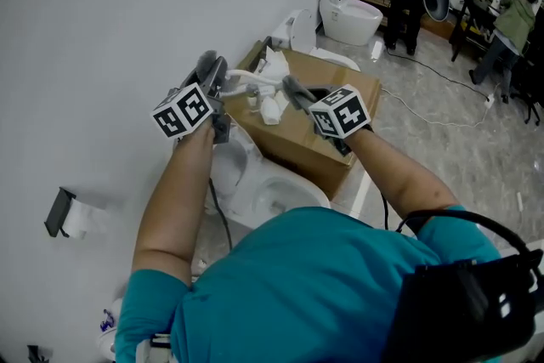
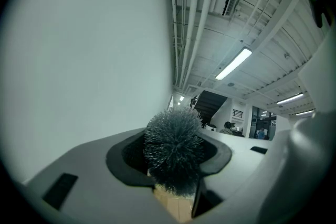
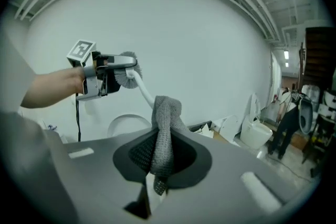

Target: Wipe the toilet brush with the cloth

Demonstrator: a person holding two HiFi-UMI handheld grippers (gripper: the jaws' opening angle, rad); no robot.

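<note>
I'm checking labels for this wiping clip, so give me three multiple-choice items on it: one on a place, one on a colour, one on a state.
1. Where is the bristle end of the toilet brush?
A. in a toilet bowl
B. between the jaws of the left claw
C. on a cardboard box

2. What colour is the cloth?
A. grey
B. red
C. yellow

3. What is the state of the right claw?
A. open and empty
B. shut on a paper roll
C. shut on the cloth

Answers:
1 B: the left gripper view shows bristles filling the gap between its jaws.
2 A: the right gripper view shows a grey knit.
3 C: its jaws pinch the cloth, whose top lies against the brush's white handle.
</note>
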